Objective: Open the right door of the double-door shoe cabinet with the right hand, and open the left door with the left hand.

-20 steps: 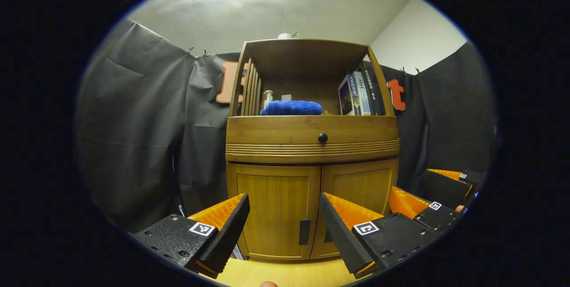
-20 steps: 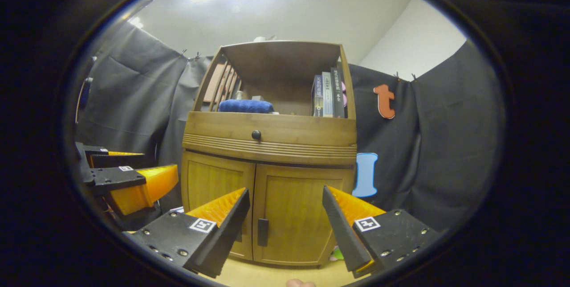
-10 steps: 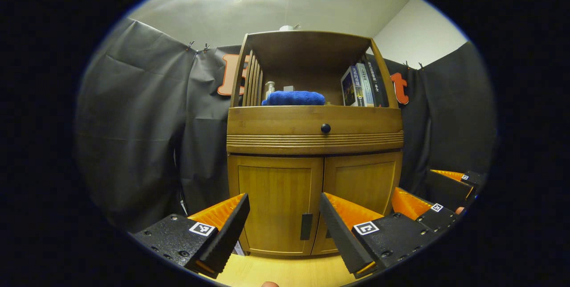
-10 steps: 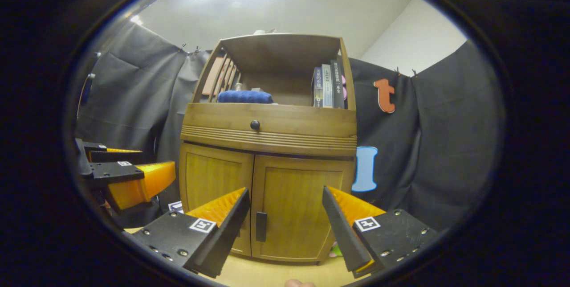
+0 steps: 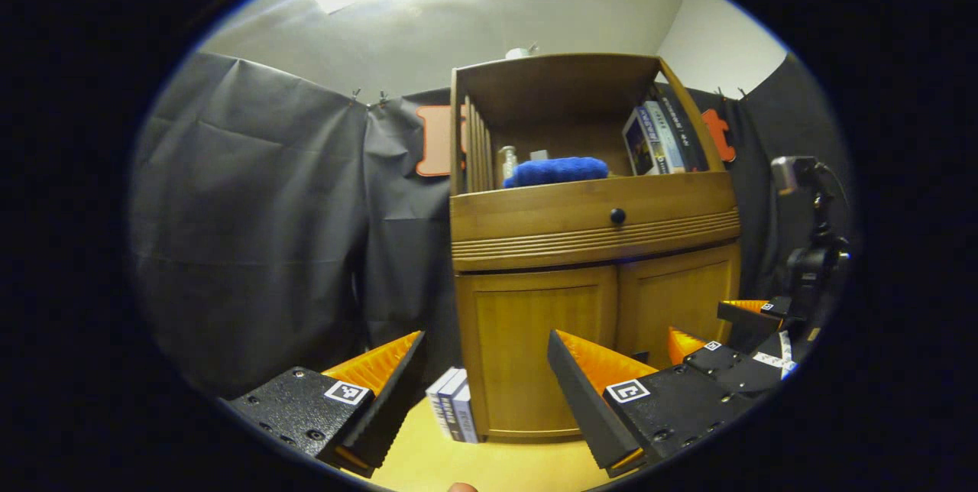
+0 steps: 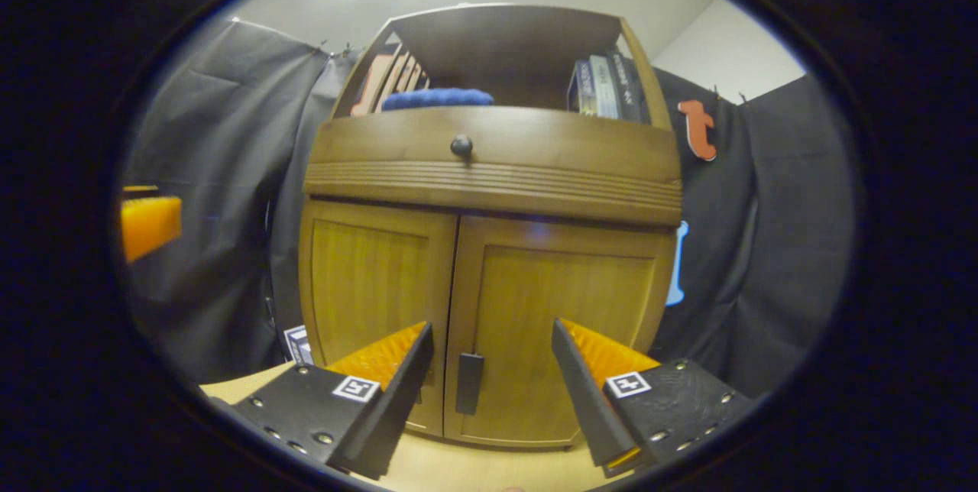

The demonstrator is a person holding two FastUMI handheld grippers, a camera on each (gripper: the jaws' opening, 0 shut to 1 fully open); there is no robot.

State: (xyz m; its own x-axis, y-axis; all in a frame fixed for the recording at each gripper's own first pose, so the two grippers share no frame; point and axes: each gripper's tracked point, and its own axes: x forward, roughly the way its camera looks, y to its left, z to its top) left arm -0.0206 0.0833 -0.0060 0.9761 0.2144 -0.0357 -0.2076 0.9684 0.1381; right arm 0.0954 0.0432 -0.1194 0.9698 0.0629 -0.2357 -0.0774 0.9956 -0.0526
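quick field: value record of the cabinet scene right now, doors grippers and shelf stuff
cabinet: wooden, on a light floor
left door: shut
right door: shut
right door handle: dark bar, between the right gripper's fingers but not touched
right gripper: open, near the doors
left gripper: open, aimed left of the cabinet
drawer knob: dark, round
shelf: blue towel, books
floor: books beside the cabinet

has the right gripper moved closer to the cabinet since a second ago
Yes. In the right gripper view the shoe cabinet looms larger, and the right door's handle sits between the open right gripper fingers.
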